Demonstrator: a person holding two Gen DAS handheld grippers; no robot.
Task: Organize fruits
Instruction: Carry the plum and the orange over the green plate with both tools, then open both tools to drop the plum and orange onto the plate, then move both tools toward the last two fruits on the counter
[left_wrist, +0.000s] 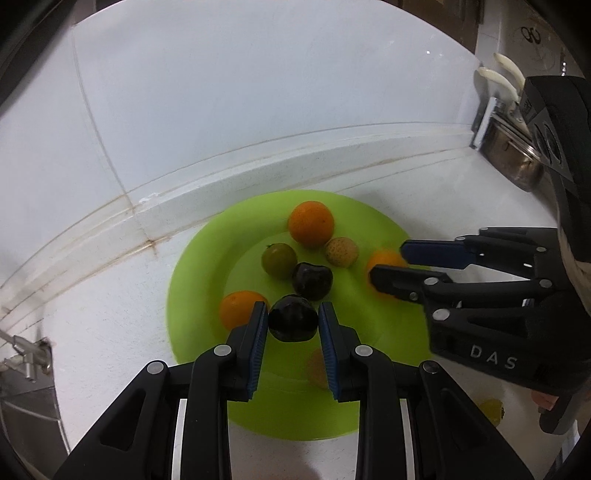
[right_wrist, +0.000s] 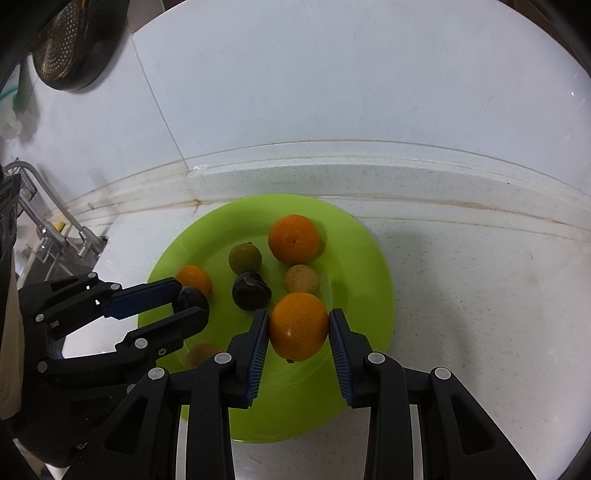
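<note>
- On green plate (right_wrist: 373, 266): five fruits lie loose.
- Left gripper (left_wrist: 293, 320) fingers clamp dark plum (left_wrist: 293, 322).
- Right gripper (right_wrist: 298, 326) fingers clamp orange (right_wrist: 298, 325).
- Yellow fruit (left_wrist: 491, 409) left on desk (left_wrist: 461, 199).

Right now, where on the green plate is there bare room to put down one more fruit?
Free: the near part of the round green plastic plate by its front rim, and the right band beside the pale speckled fruit. Crowded: the middle, around the dark plum, plus both grippers' spots.
</note>
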